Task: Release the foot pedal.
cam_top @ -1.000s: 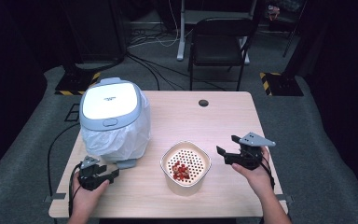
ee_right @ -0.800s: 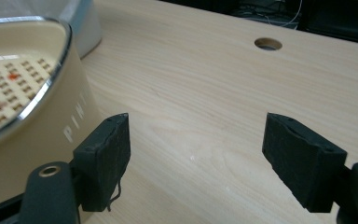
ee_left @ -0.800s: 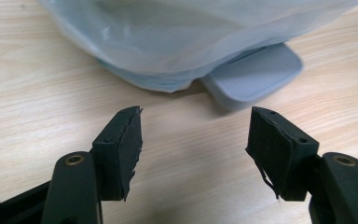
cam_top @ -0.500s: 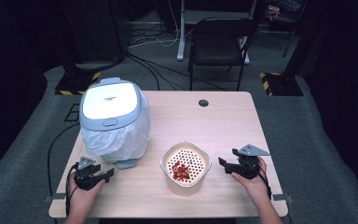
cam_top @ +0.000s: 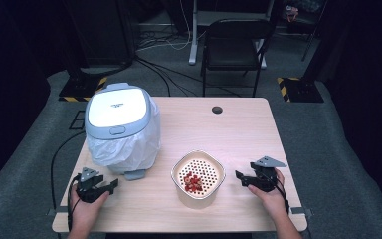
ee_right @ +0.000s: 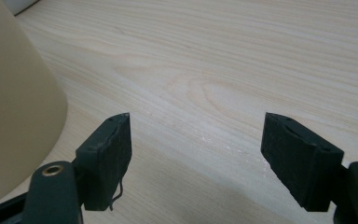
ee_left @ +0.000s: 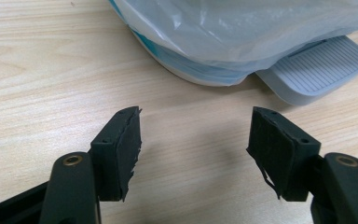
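Right tongs (cam_top: 240,177) lowered beside strainer bowl (cam_top: 198,174); agape, empty.

On the counter (cam_top: 238,124) we find the bin (cam_top: 122,127) at the left, toward the far side, with its bag hanging over its walls and its pedal (cam_top: 134,174) sticking out at the near side. To the right of the pedal, near the middle of the near edge, stands the bowl (cam_top: 198,174), berries (cam_top: 193,183) lying in it. Our left tongs (cam_top: 110,185) sit near the pedal, left of it; our right tongs (cam_top: 239,177) just right of the bowl. Behind the counter stands a chair (cam_top: 234,47).
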The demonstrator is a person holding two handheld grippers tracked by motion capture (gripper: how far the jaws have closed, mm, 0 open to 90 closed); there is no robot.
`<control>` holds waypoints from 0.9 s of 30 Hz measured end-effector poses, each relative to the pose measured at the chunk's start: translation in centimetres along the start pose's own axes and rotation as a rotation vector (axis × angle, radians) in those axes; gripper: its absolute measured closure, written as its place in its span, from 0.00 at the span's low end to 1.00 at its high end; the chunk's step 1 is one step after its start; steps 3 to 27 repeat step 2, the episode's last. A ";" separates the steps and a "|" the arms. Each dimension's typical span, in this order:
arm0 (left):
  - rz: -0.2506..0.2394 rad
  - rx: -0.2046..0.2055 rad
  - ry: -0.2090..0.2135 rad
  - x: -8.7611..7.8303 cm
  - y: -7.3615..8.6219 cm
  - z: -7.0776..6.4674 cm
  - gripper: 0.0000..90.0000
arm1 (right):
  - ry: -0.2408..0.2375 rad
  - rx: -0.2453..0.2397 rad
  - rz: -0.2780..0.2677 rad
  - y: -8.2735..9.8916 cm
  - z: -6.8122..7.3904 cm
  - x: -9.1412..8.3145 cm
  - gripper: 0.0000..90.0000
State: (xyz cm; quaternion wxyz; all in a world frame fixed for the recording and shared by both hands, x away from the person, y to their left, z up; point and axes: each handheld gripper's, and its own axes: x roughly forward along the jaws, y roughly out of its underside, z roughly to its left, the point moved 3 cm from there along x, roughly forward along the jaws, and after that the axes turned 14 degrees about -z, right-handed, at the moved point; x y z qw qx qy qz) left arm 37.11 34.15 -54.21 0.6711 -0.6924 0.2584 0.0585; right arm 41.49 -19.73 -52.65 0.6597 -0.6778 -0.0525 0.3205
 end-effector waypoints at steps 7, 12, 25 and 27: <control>0.006 0.009 -0.003 0.0 0.0 0.0 0.38 | 0.011 0.007 0.010 0.2 0.0 0.1 0.26; 0.006 0.009 -0.003 0.0 0.0 0.0 0.38 | 0.011 0.007 0.010 0.2 0.0 0.1 0.26; 0.006 0.009 -0.003 0.0 0.0 0.0 0.38 | 0.011 0.007 0.010 0.2 0.0 0.1 0.26; 0.006 0.009 -0.003 0.0 0.0 0.0 0.38 | 0.011 0.007 0.010 0.2 0.0 0.1 0.26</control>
